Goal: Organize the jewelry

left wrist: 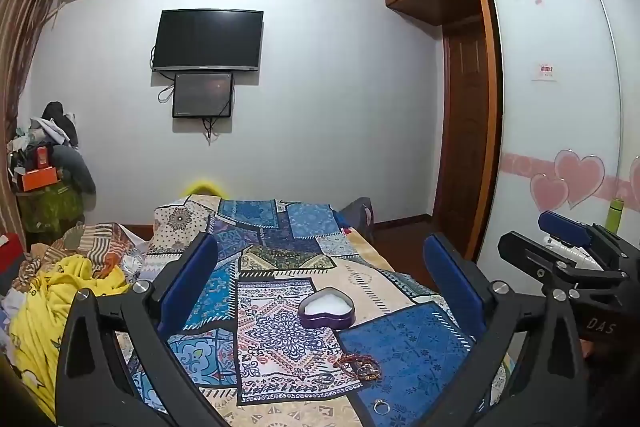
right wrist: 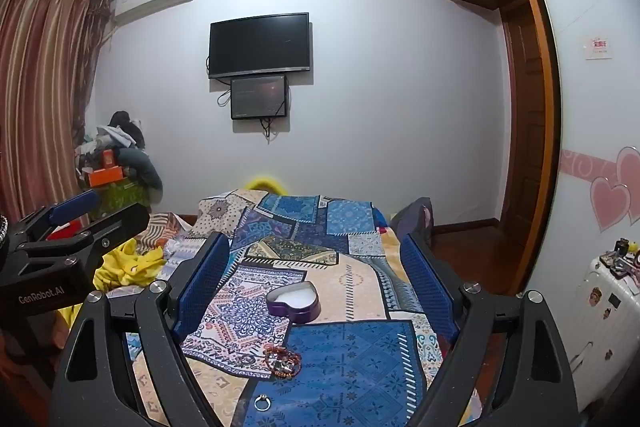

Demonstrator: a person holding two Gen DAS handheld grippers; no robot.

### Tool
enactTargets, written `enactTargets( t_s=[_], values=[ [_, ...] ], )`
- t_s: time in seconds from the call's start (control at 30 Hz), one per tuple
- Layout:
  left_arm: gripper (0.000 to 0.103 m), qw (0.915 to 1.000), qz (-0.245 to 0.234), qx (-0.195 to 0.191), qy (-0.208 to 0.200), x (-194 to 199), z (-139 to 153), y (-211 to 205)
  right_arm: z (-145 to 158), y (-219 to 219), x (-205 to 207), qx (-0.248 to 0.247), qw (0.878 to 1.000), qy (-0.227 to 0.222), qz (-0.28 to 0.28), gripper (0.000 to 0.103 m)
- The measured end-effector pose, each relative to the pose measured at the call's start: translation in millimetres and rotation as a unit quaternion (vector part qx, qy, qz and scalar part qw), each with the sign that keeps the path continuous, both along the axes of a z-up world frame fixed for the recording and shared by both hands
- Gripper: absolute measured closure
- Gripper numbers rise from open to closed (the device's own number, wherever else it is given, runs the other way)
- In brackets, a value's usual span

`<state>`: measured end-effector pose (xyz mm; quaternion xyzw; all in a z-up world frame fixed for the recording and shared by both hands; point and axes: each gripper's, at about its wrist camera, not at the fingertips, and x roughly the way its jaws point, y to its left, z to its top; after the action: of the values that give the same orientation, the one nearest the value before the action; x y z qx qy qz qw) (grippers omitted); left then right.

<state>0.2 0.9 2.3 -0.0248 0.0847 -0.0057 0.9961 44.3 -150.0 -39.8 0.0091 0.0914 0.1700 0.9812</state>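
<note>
A purple heart-shaped box [left wrist: 327, 313] with a white lining lies open on the patterned bedspread [left wrist: 280, 251]; it also shows in the right wrist view [right wrist: 294, 302]. In front of it lies a reddish bead bracelet [left wrist: 360, 366] [right wrist: 283, 360], and nearer still a silver ring [left wrist: 380, 407] [right wrist: 262, 403]. My left gripper [left wrist: 320, 267] is open and empty, held above the bed. My right gripper [right wrist: 316, 259] is open and empty too, beside the left one. Each gripper shows at the edge of the other's view.
Yellow clothing [left wrist: 48, 299] and crumpled fabric lie on the bed's left side. A wardrobe with sliding doors [left wrist: 560, 107] stands to the right, a white suitcase [right wrist: 600, 307] beside it. A television [left wrist: 208, 41] hangs on the far wall.
</note>
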Motion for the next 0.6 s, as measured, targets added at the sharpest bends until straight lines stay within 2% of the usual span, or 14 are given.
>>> enactTargets(
  t_s=[0.6],
  values=[
    [0.0,0.9999,-0.002,-0.01,0.013,8.3,-4.8,2.4,-3.4,3.3,0.4,-0.002,1.0,0.003,-0.003,0.018]
  ],
)
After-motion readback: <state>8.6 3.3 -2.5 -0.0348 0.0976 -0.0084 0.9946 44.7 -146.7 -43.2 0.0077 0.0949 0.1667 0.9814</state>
